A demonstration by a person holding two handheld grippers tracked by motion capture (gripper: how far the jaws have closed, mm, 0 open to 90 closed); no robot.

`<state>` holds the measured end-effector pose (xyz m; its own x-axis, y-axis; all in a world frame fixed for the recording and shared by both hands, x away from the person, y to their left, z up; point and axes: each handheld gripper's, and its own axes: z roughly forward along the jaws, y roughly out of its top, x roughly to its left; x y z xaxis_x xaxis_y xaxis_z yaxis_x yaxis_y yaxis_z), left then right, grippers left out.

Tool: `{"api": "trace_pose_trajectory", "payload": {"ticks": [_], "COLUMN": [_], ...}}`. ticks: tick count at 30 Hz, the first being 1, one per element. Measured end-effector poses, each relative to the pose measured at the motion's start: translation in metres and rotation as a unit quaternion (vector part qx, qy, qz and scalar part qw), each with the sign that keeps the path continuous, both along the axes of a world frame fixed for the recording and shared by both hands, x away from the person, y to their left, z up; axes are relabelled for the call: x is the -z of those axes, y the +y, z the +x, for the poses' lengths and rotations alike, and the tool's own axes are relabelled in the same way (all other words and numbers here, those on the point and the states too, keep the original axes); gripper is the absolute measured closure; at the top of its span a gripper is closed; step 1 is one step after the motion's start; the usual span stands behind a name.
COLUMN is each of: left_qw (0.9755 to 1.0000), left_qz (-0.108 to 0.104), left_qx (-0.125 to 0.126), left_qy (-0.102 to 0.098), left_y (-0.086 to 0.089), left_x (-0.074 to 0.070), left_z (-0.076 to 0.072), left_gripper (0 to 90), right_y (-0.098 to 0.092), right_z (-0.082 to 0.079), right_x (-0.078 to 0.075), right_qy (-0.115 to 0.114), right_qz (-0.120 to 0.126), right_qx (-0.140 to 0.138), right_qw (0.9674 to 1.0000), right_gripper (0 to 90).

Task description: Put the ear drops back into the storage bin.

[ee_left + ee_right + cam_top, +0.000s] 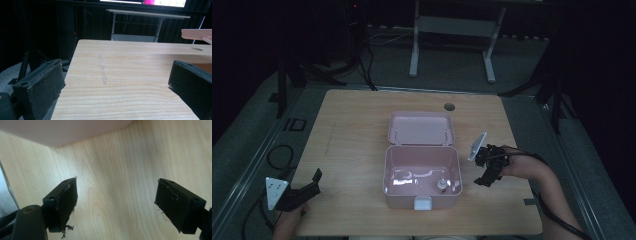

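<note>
Right tongs [487, 176] apart beside pink box [422, 200], left tongs [307, 187] apart, small item [442, 185] inside indistinct

A round hole [449, 106] sat near the far edge of the wooden table [352, 130]. Beyond that far edge a white-legged frame [452, 45] stood on the grey floor [252, 125], and dark cables [277, 155] lay off the table's left edge.

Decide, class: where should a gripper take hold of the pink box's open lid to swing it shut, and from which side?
Probably the lid's free far edge, reached from the right by the open right gripper, which is nearest. The lid lies flat behind the pink box, hinged along the box's back rim, so its far edge would give the longest swing.
</note>
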<state>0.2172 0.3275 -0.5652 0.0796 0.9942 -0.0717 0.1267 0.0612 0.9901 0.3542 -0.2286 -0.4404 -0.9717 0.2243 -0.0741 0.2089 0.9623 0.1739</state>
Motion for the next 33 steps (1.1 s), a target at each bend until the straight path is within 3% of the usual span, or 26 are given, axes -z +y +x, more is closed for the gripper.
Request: {"api": "trace_pose_trajectory", "payload": {"ticks": [7,15,20,22,25,27,28,33], "left_qw": [1.0,1.0,1.0,1.0,1.0,1.0,1.0,1.0], "left_qz": [0.0,0.0,0.0,0.0,0.0,0.0,0.0,0.0], "left_qx": [0.0,-0.001,-0.001,-0.001,-0.001,-0.001,-0.001,-0.001], "left_qy": [0.0,0.0,0.0,-0.001,-0.001,-0.001,-0.001,-0.001], "left_y": [0.0,0.0,0.0,0.0,0.0,0.0,0.0,0.0], "left_x": [0.0,0.0,0.0,0.0,0.0,0.0,0.0,0.0], "left_z": [0.0,0.0,0.0,0.0,0.0,0.0,0.0,0.0], "left_gripper": [0.4,0.4,0.4,0.4,0.4,0.4,0.4,0.4], "right_y": [-0.027,-0.054,-0.069,-0.076,-0.085,-0.09,-0.09,-0.098], "right_z": [0.001,-0.001,-0.005,-0.007,-0.009,-0.01,-0.01,-0.011], "right_x": [0.024,0.042,0.05,0.052,0.054,0.057,0.057,0.067], "right_qy": [0.008,-0.005,-0.02,-0.031,-0.057,-0.076,-0.076,-0.1], "right_qz": [0.0,0.022,0.034,0.053,0.075,0.082,0.082,0.102], "right_qx": [0.036,0.076,0.107,0.122,0.156,0.177,0.177,0.214], "right_qw": [0.9993,0.9968,0.9935,0.9906,0.9832,0.9779,0.9779,0.9664], "right_gripper": [17.5,17.5,18.6,18.6,18.6,18.5,18.5,17.8]}}
